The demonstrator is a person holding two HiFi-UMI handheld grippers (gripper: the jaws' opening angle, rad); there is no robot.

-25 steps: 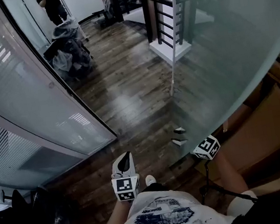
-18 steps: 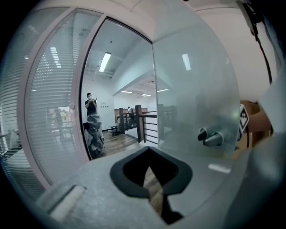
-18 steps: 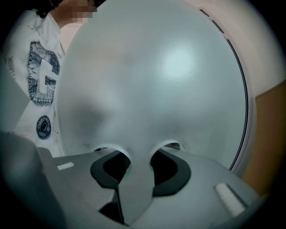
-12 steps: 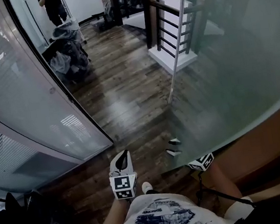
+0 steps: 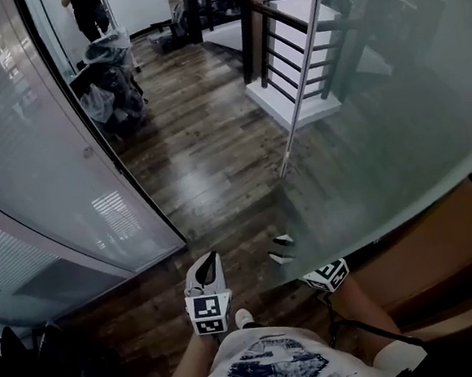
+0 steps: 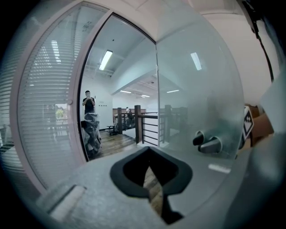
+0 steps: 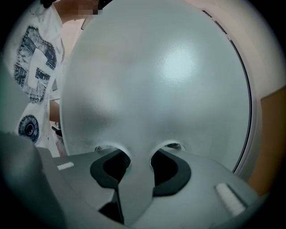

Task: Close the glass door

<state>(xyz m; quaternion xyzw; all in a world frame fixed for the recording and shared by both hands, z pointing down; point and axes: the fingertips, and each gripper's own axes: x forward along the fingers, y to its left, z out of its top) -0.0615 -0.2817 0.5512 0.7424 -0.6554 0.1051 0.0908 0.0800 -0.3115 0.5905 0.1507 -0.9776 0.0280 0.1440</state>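
Observation:
The frosted glass door stands partly open on the right, its leading edge slanting down to the wood floor. My right gripper holds the pane low down, one jaw on each face. In the right gripper view the glass door runs straight between the jaws of the right gripper. From the left gripper view the door fills the right half, and the right gripper's fingers show on it. My left gripper hangs in the doorway, shut and empty, its tips meeting.
A fixed glass wall with blinds and its dark door post stand at left. Beyond the doorway are wrapped chairs, a standing person and a stair railing. Cardboard boxes lie behind the door at right.
The door has swung further left toward the post, and the right gripper has gone left with it. The left gripper has shifted only slightly.

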